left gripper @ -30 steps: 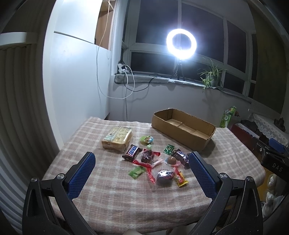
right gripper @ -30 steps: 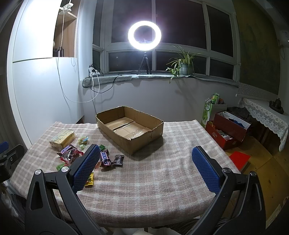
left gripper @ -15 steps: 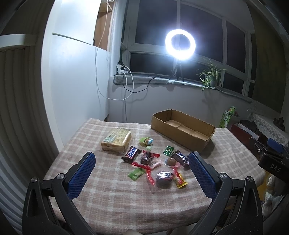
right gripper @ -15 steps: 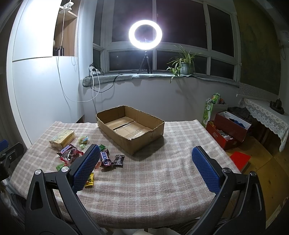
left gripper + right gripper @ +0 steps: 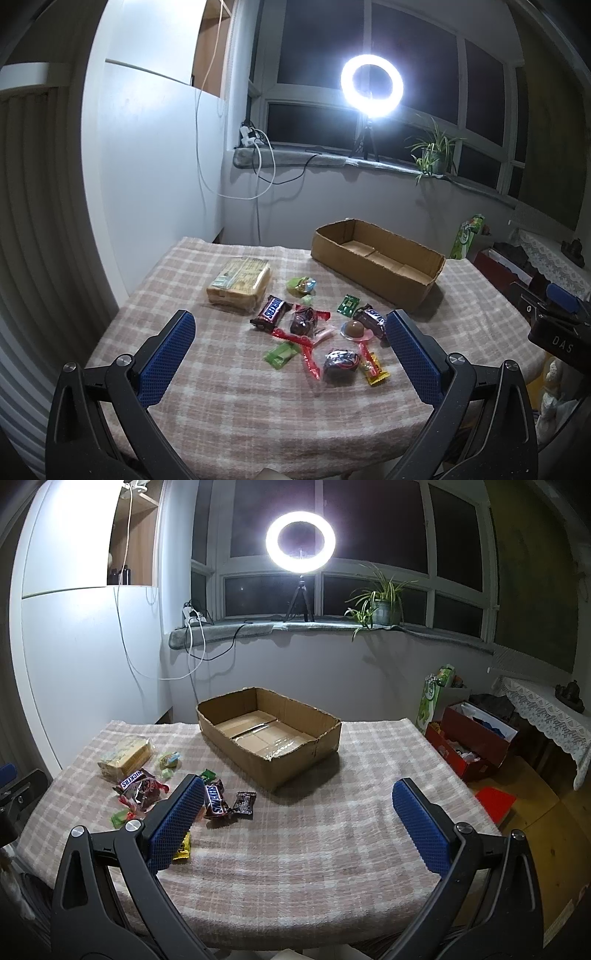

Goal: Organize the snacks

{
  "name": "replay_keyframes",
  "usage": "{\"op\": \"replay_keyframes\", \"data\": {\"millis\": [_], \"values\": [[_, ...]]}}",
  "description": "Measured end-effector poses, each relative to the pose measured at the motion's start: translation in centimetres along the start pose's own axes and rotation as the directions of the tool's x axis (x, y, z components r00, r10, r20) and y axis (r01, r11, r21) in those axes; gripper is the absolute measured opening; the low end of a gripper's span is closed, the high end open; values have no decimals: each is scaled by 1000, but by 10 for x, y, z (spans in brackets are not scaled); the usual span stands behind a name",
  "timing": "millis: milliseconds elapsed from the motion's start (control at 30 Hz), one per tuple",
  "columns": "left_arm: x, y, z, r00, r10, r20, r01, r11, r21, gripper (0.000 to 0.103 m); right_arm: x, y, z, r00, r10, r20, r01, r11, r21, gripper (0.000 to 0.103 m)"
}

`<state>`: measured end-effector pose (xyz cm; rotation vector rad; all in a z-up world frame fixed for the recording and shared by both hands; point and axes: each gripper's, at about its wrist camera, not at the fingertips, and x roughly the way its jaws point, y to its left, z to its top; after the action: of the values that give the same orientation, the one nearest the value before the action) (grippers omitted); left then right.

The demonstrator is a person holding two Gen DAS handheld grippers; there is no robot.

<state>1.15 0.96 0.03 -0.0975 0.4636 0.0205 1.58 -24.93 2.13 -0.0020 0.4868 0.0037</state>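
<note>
Several wrapped snacks lie scattered on the checked tablecloth (image 5: 229, 402): a Snickers bar (image 5: 271, 310), a yellow biscuit pack (image 5: 239, 278), a dark foil candy (image 5: 340, 363) and small green sweets (image 5: 280, 354). An empty cardboard box (image 5: 376, 264) (image 5: 267, 740) stands behind them. My left gripper (image 5: 291, 358) hovers open over the near snacks, holding nothing. My right gripper (image 5: 299, 819) is open above bare cloth to the right of the snacks; its left finger hides some of them. A Snickers bar (image 5: 216, 799) lies just past that finger.
A ring light (image 5: 301, 542) on a tripod and a potted plant (image 5: 380, 602) stand on the windowsill. A white cabinet wall (image 5: 147, 166) borders the table's left. Red boxes (image 5: 472, 738) sit on the floor to the right. The other gripper shows at the edge (image 5: 557, 328).
The left wrist view has shifted slightly, so the snacks sit a little further right and lower in frame. The right gripper has barely moved. Both stay open.
</note>
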Motion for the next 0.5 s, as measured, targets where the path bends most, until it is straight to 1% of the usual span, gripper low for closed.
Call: {"op": "replay_keyframes", "data": {"millis": [33, 433, 500], "values": [[2, 1, 0, 1000, 0, -3, 0, 1000, -1, 102, 10, -1, 2, 1000, 2, -7, -2, 1000, -1, 103], [28, 12, -4, 999, 3, -52, -4, 1000, -23, 102, 43, 12, 0, 997, 7, -71, -10, 999, -35, 103], [33, 14, -5, 998, 4, -61, -6, 1000, -26, 102, 47, 14, 0, 996, 19, -82, -22, 999, -39, 103]]}}
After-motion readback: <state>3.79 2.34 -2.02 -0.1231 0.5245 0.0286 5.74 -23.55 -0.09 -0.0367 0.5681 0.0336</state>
